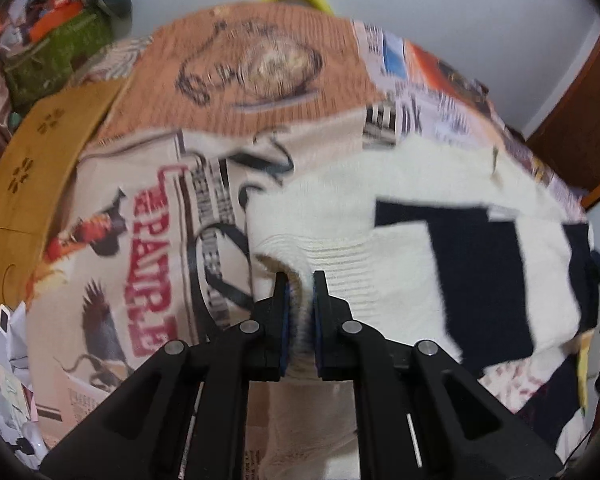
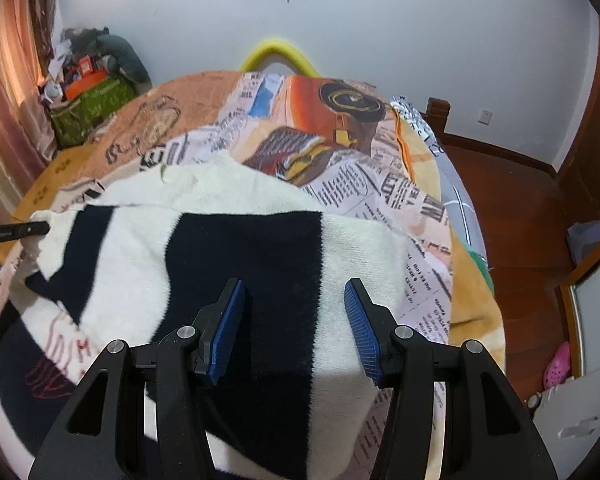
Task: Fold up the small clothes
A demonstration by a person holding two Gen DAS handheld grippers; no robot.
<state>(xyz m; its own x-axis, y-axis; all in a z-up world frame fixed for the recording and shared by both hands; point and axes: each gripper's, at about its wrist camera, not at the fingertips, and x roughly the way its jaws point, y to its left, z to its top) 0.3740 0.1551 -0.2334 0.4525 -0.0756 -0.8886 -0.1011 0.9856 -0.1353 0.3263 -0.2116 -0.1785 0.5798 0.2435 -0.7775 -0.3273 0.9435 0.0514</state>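
**Operator:** Cream knit with navy stripes, that is the sweater [image 2: 356, 248] I am working on. It lies spread over the newspaper-print bedspread [image 2: 400, 196] and fills the middle and lower left of the right wrist view.

**Observer:** What is each claw doing?

**Operator:** My left gripper [image 1: 300, 280] is pinched tight on a ribbed edge of the sweater [image 1: 340, 272]; in the centre of the left wrist view the cream fabric bunches up between the pads. My right gripper [image 2: 294, 300] stands with its jaws apart over the wide navy stripe, and nothing is caught between them. Whether the fingertips touch the knit I cannot tell.

**Observer:** So which step is this?

**Operator:** I judge it an early fold: one edge is lifted at the left and the body is still mostly flat. The left view is smeared, so I read the seam only roughly.

**Observer:** And the next move?

**Operator:** I think the left claw should carry its edge across towards the navy stripes at the right of its frame, kept low so the knit does not drag. The right claw should either press the body down or take a matching edge, so both sides travel together and the fold lands square.
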